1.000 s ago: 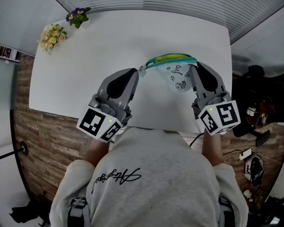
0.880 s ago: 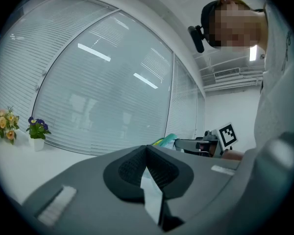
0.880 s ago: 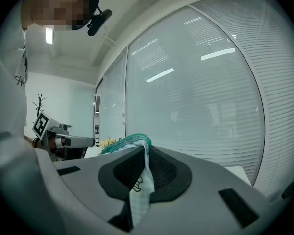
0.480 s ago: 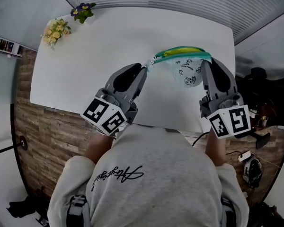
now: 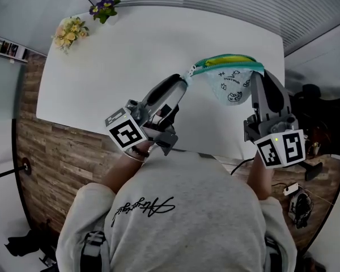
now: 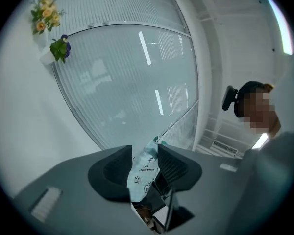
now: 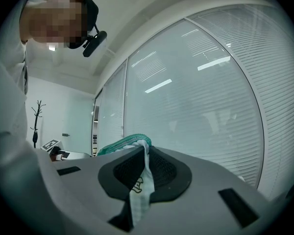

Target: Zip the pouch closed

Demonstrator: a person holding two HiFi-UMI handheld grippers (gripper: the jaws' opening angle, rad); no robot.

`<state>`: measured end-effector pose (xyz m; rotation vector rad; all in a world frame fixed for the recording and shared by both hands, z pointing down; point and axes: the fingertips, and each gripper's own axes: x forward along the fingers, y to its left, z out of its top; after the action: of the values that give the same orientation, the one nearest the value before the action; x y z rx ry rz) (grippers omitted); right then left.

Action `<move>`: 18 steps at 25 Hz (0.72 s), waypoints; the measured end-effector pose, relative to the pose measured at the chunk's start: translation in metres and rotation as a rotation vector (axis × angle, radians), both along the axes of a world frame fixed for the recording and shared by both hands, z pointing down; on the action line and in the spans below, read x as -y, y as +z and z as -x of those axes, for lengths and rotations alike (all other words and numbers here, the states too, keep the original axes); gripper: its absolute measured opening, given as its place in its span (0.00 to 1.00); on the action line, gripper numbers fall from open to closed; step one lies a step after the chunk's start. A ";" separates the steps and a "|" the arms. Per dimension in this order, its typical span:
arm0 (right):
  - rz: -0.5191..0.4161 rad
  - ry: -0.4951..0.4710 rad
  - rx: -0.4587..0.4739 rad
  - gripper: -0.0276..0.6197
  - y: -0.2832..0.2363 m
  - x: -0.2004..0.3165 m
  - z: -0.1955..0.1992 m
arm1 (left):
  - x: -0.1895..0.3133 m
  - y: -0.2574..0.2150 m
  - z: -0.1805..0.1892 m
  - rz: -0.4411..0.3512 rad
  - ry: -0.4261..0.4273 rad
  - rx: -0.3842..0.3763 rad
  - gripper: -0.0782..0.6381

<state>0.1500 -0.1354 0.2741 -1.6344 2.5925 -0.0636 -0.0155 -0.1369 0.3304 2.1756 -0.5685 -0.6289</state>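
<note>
Right gripper view: right hand-held gripper (image 7: 146, 151) clamps the pouch (image 7: 136, 192) fabric.

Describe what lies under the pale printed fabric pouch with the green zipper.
Only white tabletop shows around the pale fabric pouch; the patch right beneath it is covered.

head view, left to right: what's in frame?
yellow flowers → purple flowers → left gripper → pouch → right gripper
</note>
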 end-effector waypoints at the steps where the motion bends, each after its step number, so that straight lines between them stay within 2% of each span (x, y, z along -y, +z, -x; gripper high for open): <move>1: 0.001 -0.002 0.004 0.09 0.000 0.000 0.000 | -0.001 -0.001 -0.001 0.008 0.010 -0.021 0.31; 5: 0.008 -0.002 -0.002 0.09 0.003 0.001 0.001 | -0.001 -0.005 -0.006 0.016 0.026 -0.052 0.31; 9: 0.014 0.003 -0.007 0.09 0.004 0.000 -0.001 | -0.003 -0.013 -0.011 -0.041 0.030 -0.003 0.31; 12: 0.013 0.006 0.001 0.09 0.005 0.000 -0.002 | -0.001 -0.015 -0.009 -0.070 0.014 0.024 0.24; 18: -0.006 -0.015 -0.016 0.09 0.007 -0.001 -0.002 | 0.003 -0.018 -0.005 -0.062 0.020 -0.029 0.23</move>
<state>0.1524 -0.1342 0.2814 -1.6207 2.6136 -0.0440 -0.0108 -0.1402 0.3123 2.2235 -0.5172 -0.6740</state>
